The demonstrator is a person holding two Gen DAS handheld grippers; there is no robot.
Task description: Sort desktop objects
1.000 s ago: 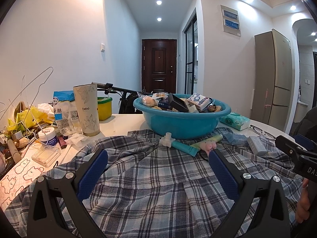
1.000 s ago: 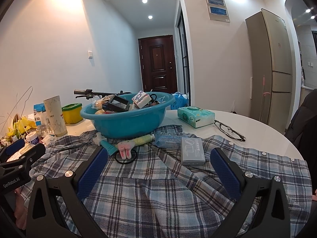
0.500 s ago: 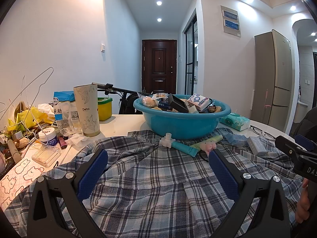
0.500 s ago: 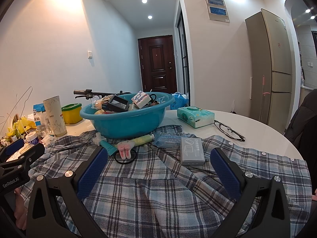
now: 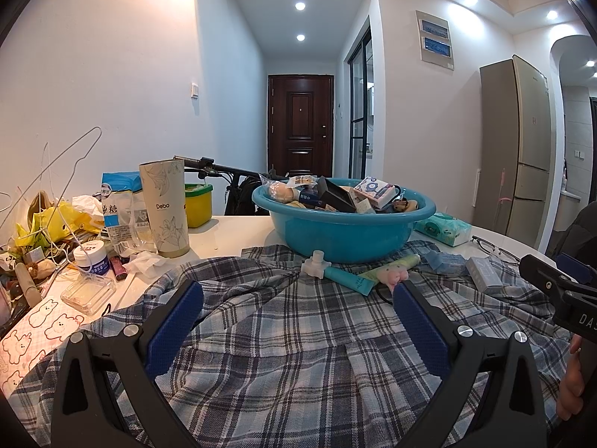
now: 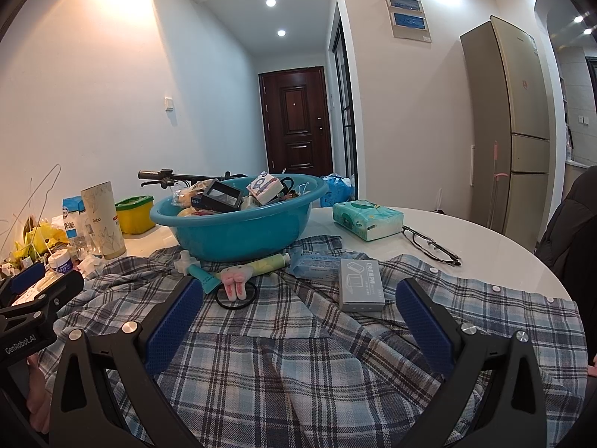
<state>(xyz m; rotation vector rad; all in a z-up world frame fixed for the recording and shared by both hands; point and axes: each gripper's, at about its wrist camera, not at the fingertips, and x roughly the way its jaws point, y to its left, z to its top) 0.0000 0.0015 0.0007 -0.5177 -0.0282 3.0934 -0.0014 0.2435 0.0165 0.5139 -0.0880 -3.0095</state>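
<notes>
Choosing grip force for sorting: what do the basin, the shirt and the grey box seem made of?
Basin: looks like moulded plastic, glossy teal with a smooth rolled rim.
Shirt: woven fabric, probably cotton, matte plaid, with folds and visible weave.
Grey box: probably thin printed card, with sharp edges and flat matte faces.

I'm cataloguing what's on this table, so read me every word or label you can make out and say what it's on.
"Debo": tall cream cup.
"GenRobot.AI": left gripper body.
"DAS", cut off by the frame edge: right gripper body.
"糖": blue and white bag; its other print is too small.
Grey box, teal tube, items in the basin: unreadable.
</notes>
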